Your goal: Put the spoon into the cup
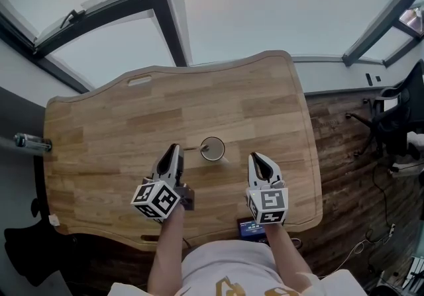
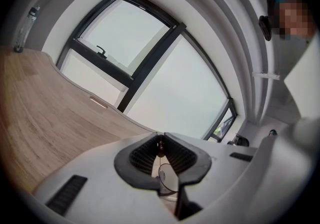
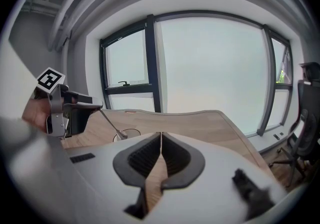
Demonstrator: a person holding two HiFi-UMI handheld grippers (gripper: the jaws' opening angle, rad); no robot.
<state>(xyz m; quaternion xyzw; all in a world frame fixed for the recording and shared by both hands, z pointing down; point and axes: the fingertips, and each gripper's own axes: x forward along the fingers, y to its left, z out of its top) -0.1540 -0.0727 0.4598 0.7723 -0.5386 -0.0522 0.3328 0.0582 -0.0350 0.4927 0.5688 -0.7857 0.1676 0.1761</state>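
Observation:
A clear glass cup (image 1: 212,149) stands upright near the middle of the wooden table (image 1: 106,136). My left gripper (image 1: 173,149) is just left of it, shut on the end of a thin metal spoon (image 1: 192,149). The spoon slopes toward the cup, with its bowl at the cup's left rim. In the right gripper view the spoon (image 3: 111,123) slants down from the left gripper (image 3: 75,107) to the cup (image 3: 131,132). In the left gripper view the handle (image 2: 161,144) sits pinched between the pads, with the cup (image 2: 169,180) below. My right gripper (image 1: 257,157) hovers right of the cup, shut and empty.
The table's wavy right edge (image 1: 311,155) drops to a dark wood floor with an office chair (image 1: 391,122). Large windows (image 1: 278,3) run beyond the far edge. A bottle (image 1: 30,142) lies off the table's left end. A small dark device (image 1: 252,228) sits at the near edge.

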